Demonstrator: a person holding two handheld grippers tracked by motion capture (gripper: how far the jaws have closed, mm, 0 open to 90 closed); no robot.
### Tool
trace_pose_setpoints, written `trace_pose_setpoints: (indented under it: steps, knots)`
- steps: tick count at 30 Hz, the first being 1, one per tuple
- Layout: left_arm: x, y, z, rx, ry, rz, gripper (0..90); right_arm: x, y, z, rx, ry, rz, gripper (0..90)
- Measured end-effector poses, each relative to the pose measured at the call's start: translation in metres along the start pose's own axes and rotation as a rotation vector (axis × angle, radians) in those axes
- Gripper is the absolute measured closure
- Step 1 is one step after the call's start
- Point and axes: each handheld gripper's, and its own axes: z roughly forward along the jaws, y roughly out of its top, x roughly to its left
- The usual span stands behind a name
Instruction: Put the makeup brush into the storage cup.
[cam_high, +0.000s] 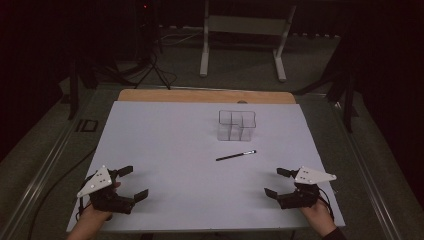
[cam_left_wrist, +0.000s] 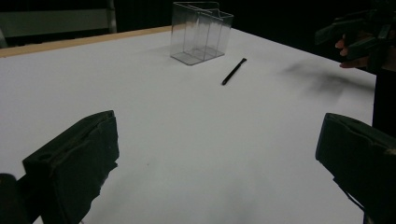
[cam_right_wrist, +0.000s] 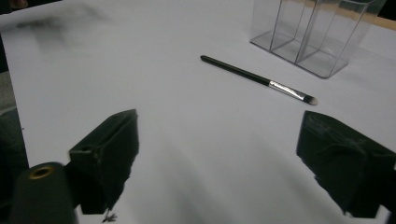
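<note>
The brush (cam_high: 235, 156) lies flat on the white bench (cam_high: 165, 150), just in front of the clear organizer (cam_high: 236, 124) and apart from it. I hold my right tool (cam_high: 276, 183) and left tool (cam_high: 134, 182) low at the near corners, both with jaws wide and empty. I judge nothing is started; next I must reach the right tool to the handle.

Left gripper (cam_high: 134, 183): black body, two blocky black jaws, grey three-cornered plate on top with small dark screw dots, black cable trailing. Right gripper (cam_high: 276, 182): same build, same plate. Dark sleeve cuff at right wrist.
</note>
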Motion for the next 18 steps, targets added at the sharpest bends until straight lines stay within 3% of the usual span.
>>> trace_pose_setpoints:
  steps: [5,7,10,13,18]
  knots:
    - [0.000,0.001,-0.001,-0.006,0.004,-0.002,0.3,-0.001,0.006,-0.003,0.003,-0.008,-0.020,13.4]
    - [0.000,0.001,-0.001,-0.004,0.002,-0.004,0.3,-0.004,0.009,-0.001,0.014,0.024,-0.022,14.3]
    - [0.000,0.001,-0.002,-0.004,-0.002,-0.005,0.3,-0.005,0.010,0.003,0.075,0.046,-0.033,16.0]
    - [0.000,0.001,-0.003,-0.005,0.000,-0.004,0.3,-0.008,0.013,0.006,0.129,0.104,-0.040,16.0]
    - [-0.001,0.001,-0.002,-0.004,-0.002,-0.001,0.3,-0.012,0.021,0.012,0.196,0.125,-0.069,16.0]
